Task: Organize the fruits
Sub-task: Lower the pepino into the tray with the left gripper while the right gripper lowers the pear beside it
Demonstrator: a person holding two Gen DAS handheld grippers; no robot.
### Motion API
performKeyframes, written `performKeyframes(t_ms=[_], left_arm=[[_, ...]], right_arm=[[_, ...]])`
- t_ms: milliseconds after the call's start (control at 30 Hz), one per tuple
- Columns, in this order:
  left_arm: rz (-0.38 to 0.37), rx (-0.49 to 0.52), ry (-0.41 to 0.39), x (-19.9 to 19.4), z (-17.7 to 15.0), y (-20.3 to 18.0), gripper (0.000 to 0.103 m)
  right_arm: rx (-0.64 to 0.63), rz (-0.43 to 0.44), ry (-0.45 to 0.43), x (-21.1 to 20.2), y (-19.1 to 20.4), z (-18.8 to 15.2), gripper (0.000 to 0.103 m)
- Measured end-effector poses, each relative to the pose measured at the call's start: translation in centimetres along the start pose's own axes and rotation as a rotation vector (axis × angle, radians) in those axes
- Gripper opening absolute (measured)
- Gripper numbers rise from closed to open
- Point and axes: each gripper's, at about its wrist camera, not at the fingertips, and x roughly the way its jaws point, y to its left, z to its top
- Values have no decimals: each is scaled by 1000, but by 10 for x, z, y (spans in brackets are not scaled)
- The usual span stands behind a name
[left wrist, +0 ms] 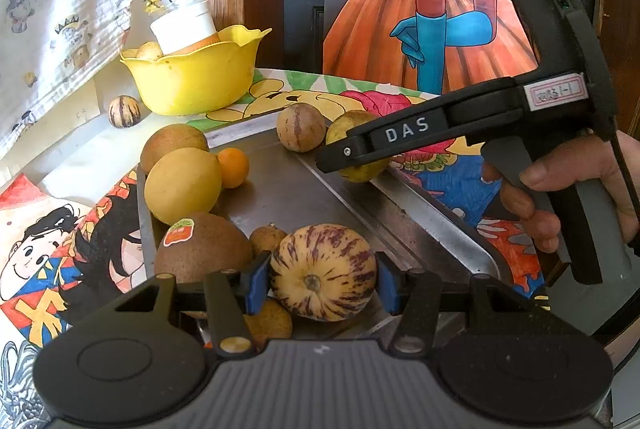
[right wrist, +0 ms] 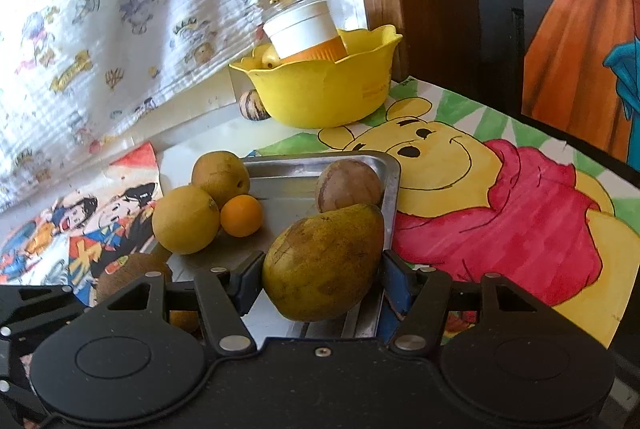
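1. Here, left wrist view. The left gripper (left wrist: 323, 279), at lower centre, has its blue pads set against both sides of a striped melon (left wrist: 323, 271); it appears clamped on it. The melon sits at the near end of the tray (left wrist: 432, 225), touching a kiwi (left wrist: 202, 249) on its left. To do this step well, judged only: keep the squeeze light and lift straight up, clear of the kiwi.

2. Same view. The right gripper (left wrist: 340, 159) reaches in from the right edge with a pear (left wrist: 358, 145) at its tip; its grip cannot be read from here. A bowl (left wrist: 196, 77) stands at upper left, and a small striped fruit (left wrist: 124, 112) lies just left of it.

3. Right wrist view. The right gripper (right wrist: 323, 283) holds the pear (right wrist: 324, 263) between both pads, closed on it, over the tray's (right wrist: 394, 189) right rim. Judged: carry it level, as the pear sits tilted.

4. This view alone shows the right grip plainly. A lemon (right wrist: 186, 219) and an orange (right wrist: 241, 215) touch at centre left. The melon is out of frame here.
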Motion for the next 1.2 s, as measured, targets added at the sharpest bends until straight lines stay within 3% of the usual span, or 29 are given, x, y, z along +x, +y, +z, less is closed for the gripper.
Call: performKeyframes(t_ms=[1200], left_arm=[[43,28,9,1,1,-5,58]], right_arm=[[-329,-80,101,26,28,13,64]])
